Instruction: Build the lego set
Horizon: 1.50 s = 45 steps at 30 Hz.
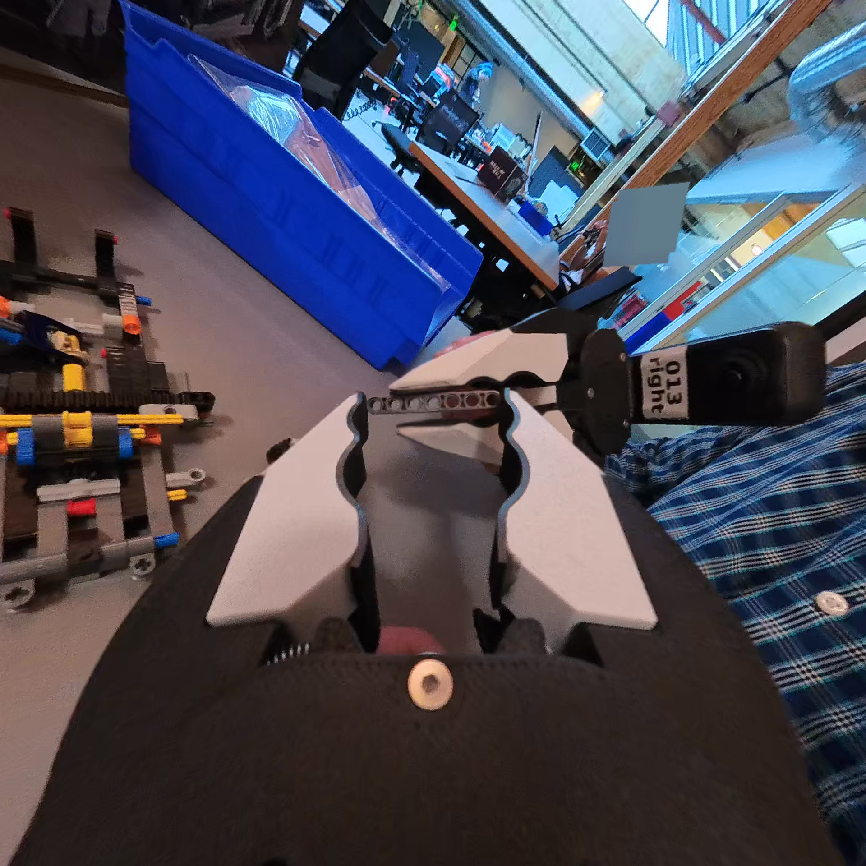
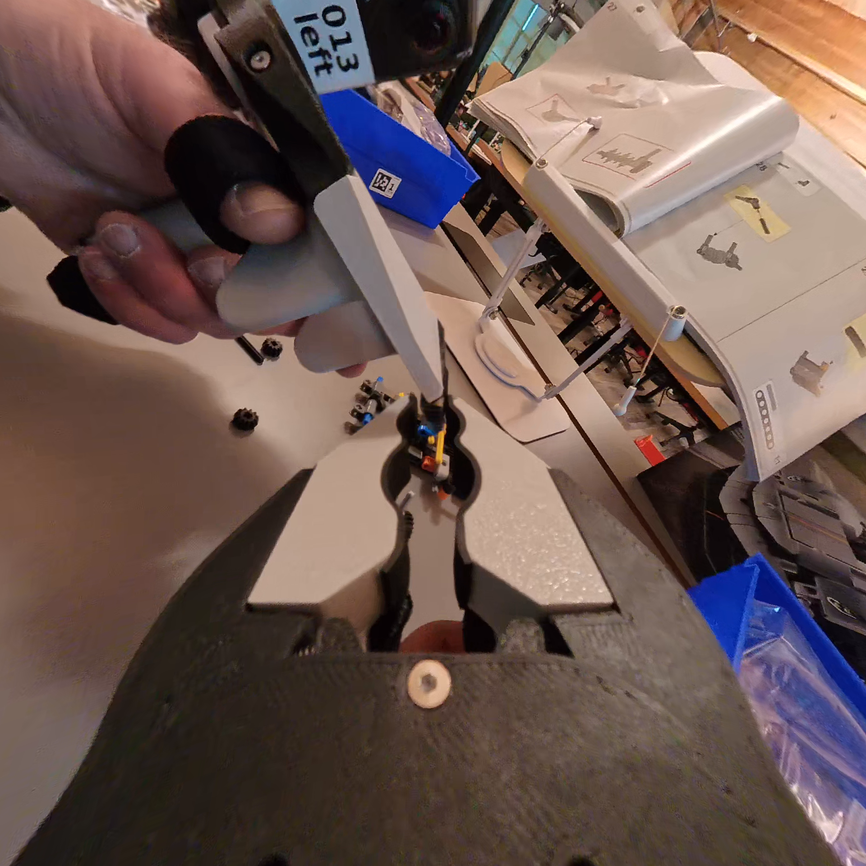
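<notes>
Left tool fingers apart; black beam spans tips, clamped in right tool.

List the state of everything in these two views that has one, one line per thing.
Left hand-held gripper: open, jaws either side of the beam.
Right hand-held gripper: shut on the black beam.
Black beam: held level in the air, one end free.
Lego model: partly built, lying on the table.
Blue bin: open-topped, plastic bag inside.
Instruction booklet: open on a stand.
Two small black gears: loose on the table.
</notes>
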{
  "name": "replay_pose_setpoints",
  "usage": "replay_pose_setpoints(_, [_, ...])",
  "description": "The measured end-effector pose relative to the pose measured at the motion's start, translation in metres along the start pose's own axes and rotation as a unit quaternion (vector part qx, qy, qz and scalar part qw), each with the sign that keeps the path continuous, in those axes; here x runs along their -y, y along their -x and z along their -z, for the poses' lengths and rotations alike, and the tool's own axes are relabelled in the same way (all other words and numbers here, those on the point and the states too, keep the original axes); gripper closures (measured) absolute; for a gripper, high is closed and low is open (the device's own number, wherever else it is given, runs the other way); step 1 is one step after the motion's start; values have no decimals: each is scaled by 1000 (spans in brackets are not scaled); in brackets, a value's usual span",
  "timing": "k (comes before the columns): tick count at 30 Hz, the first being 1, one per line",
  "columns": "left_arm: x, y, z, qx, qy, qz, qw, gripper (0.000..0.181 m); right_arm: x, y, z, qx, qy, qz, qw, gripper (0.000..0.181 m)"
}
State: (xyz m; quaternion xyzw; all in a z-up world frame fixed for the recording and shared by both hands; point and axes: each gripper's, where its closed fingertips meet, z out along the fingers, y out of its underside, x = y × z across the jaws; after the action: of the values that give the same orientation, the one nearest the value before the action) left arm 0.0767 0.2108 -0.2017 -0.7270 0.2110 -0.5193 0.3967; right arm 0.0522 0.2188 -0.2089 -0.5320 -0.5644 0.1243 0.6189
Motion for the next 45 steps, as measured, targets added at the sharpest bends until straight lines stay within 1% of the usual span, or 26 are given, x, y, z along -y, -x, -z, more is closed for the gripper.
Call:
replay_pose_setpoints(3, [1, -1, 0, -6, -12, 16, 1000, 128, 0, -2, 1, -3, -4, -7, 1000, 176])
replay_pose_setpoints(6, [4, -2, 1, -19, -31, 36, 999, 128, -2, -3, 2, -3, -1, -11, 1000, 170])
replay_pose_setpoints(8, [8, -4, 2, -32, -49, 54, 997, 128, 0, -4, 3, -5, -7, -19, 1000, 161])
replay_pose_setpoints(11, [12, -8, 3, -53, -68, 71, 994, 128, 2, -6, 4, -16, -11, -17, 1000, 160])
replay_pose_setpoints(18, [12, -14, 1, -78, -84, 94, 989, 128, 12, -10, 7, -44, -31, 6, 999, 173])
replay_pose_setpoints(20, [12, -16, 1, -82, -86, 95, 988, 128, 13, -10, 9, -41, -35, -4, 999, 177])
replay_pose_setpoints(22, [10, -18, 1, -79, -77, 91, 990, 128, 13, -7, 11, -27, -36, -18, 999, 178])
replay_pose_setpoints(24, [8, -17, 6, -58, -68, 58, 994, 122, 16, -3, 15, 9, -51, -76, 996, 178])
replay_pose_setpoints(26, [6, -16, 12, -35, -55, 17, 998, 123, 21, -2, 21, 66, -80, -189, 976, 177])
replay_pose_setpoints(27, [4, -15, 14, -19, -44, -6, 999, 123, 23, -5, 25, 89, -99, -247, 960, 177])
replay_pose_setpoints(29, [2, -16, 17, -6, -27, -41, 999, 128, 23, -7, 28, 153, -120, -354, 915, 177])
replay_pose_setpoints(31, [3, -19, 15, 0, -13, -73, 997, 135, 22, -5, 30, 203, -134, -423, 873, 177])
replay_pose_setpoints(32, [2, -22, 12, 1, -4, -88, 996, 141, 23, -4, 30, 221, -140, -446, 856, 177])
replay_pose_setpoints(34, [-3, -25, 6, -2, 19, -104, 994, 145, 29, -1, 34, 254, -157, -474, 828, 177])
replay_pose_setpoints(36, [-11, -29, 1, -13, 41, -113, 993, 147, 33, 0, 37, 271, -167, -491, 811, 177])
replay_pose_setpoints(37, [-13, -32, -1, -22, 42, -111, 993, 151, 34, 1, 38, 282, -171, -499, 801, 177])
replay_pose_setpoints(39, [-13, -37, -3, -39, 35, -100, 994, 168, 35, 3, 38, 297, -174, -519, 783, 177])
replay_pose_setpoints(40, [-13, -36, -2, -35, 32, -101, 994, 173, 35, 3, 39, 298, -176, -526, 777, 177])
replay_pose_setpoints(42, [-15, -36, -1, -36, 29, -99, 994, 176, 34, 5, 38, 302, -174, -526, 776, 177])
replay_pose_setpoints(45, [-15, -36, 1, -34, 18, -97, 995, 176, 36, 7, 38, 298, -171, -513, 786, 177])
